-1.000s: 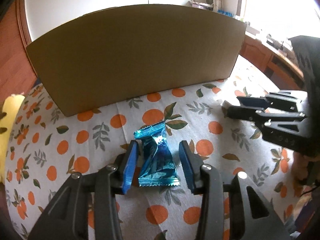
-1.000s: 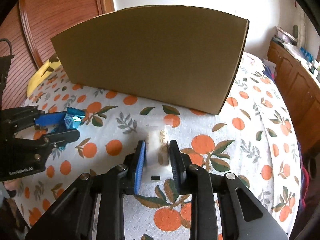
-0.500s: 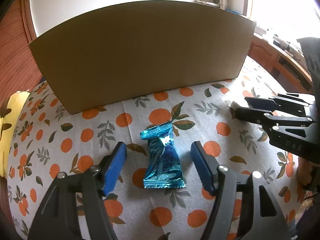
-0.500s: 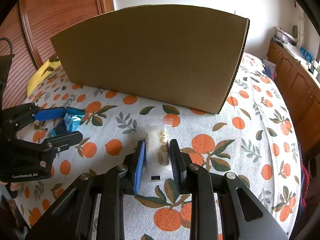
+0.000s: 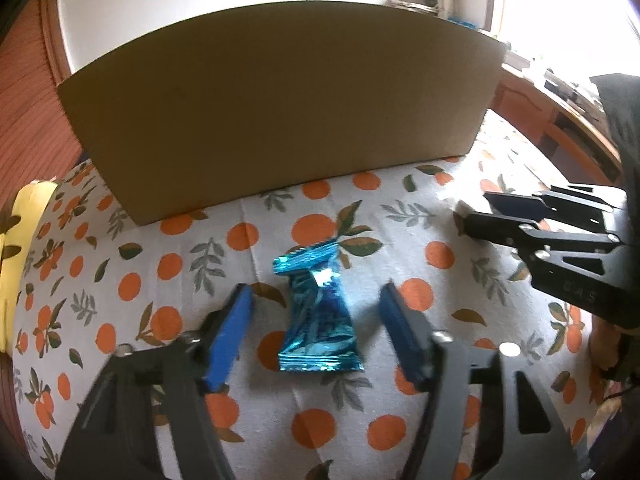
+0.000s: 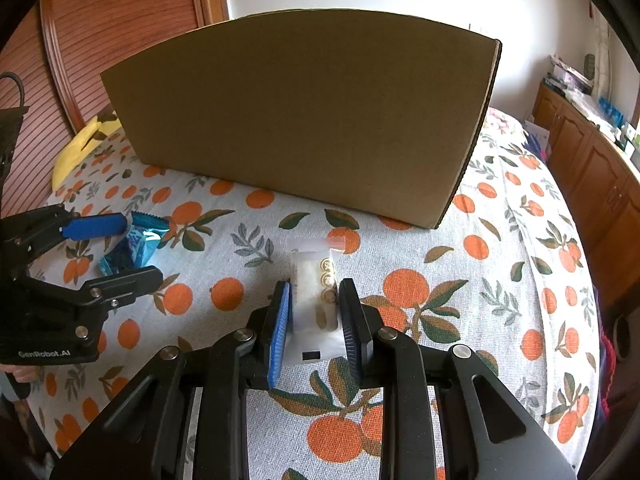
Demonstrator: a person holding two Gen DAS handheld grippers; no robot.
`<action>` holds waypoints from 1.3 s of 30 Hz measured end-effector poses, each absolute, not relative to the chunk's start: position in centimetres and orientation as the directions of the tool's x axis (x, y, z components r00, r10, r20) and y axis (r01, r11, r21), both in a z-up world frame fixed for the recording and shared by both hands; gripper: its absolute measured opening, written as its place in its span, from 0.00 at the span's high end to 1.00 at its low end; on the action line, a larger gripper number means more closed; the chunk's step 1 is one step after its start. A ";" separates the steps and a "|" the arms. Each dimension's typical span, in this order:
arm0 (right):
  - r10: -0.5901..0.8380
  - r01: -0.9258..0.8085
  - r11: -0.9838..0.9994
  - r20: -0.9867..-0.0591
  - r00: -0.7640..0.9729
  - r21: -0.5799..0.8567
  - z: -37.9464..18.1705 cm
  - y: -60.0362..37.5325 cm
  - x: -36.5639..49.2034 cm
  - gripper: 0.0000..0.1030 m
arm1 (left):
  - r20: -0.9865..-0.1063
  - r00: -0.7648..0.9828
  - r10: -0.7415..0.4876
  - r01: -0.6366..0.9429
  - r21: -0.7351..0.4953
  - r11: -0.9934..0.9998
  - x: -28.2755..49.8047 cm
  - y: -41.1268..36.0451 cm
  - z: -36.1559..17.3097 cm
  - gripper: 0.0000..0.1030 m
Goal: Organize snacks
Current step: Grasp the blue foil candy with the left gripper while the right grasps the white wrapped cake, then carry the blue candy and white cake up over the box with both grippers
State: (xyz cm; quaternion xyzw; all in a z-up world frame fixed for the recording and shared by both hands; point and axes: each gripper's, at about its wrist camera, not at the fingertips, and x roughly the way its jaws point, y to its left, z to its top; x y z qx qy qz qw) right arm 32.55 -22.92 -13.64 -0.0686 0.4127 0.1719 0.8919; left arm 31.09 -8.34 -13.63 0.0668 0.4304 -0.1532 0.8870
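Left wrist view: the left gripper (image 5: pixel 314 322) straddles the blue snack packet (image 5: pixel 318 316) lying mid-frame on the orange-print worktop (image 5: pixel 440 216); its jaws are closing, pads not yet touching the foil, likely lined up for a pick. The cardboard box (image 5: pixel 276 108) hides everything behind it.

Right wrist view: the right gripper (image 6: pixel 316 316) is clamped narrow on a white snack packet (image 6: pixel 314 300), lower centre. The box interior stays unseen.

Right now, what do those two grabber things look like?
Both are black, angular plastic tools with silver screws. The left gripper has bright blue ribbed pads on its fingers, and white lettering "GenRobot.AI" on its side in the right wrist view. The right gripper shows one blue pad and one dark ribbed one.
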 end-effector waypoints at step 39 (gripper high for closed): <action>0.259 -0.369 0.929 -0.732 0.630 0.012 -12.6 -24.0 31.9 0.80 | -0.681 0.700 -0.217 0.267 -0.032 0.963 25.2 -5.6 -8.7 0.80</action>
